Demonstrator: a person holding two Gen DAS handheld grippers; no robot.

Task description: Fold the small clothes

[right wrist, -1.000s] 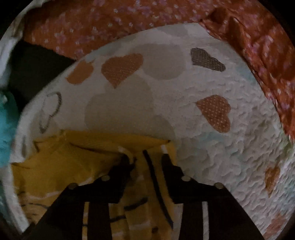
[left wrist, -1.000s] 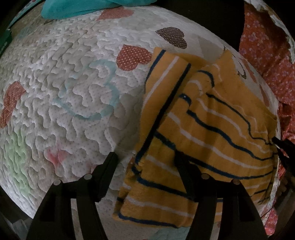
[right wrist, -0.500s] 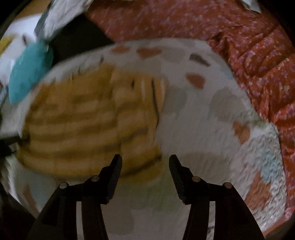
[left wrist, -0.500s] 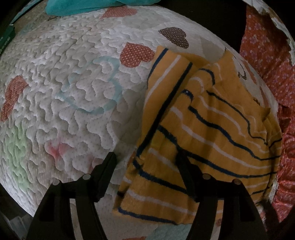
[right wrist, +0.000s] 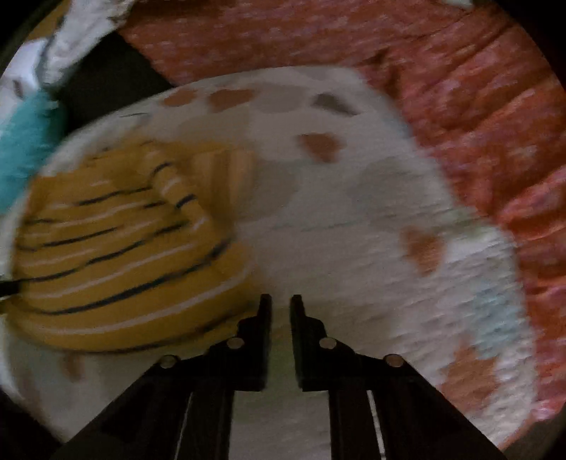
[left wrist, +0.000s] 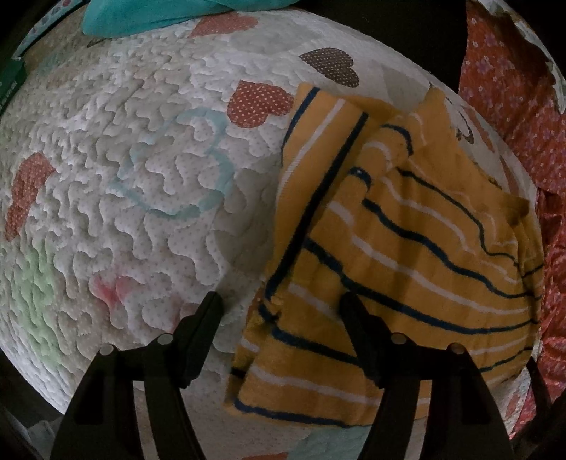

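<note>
A small yellow garment with navy and white stripes (left wrist: 406, 247) lies folded on a white quilted mat with heart patches (left wrist: 141, 177). My left gripper (left wrist: 279, 308) is open and empty, held just above the garment's near left edge. In the right wrist view the same garment (right wrist: 116, 247) lies at the left, blurred by motion. My right gripper (right wrist: 281, 304) is nearly shut with a narrow gap, empty, above the bare mat (right wrist: 353, 230) to the right of the garment.
A teal cloth (left wrist: 159, 14) lies at the mat's far edge; it also shows in the right wrist view (right wrist: 24, 141). An orange floral fabric (right wrist: 460, 88) borders the mat on the far and right sides, and shows in the left wrist view (left wrist: 513, 88).
My right gripper let go of the garment, pulled back and up, and closed its jaws to a narrow gap. My left gripper stayed open and drew back slightly.
</note>
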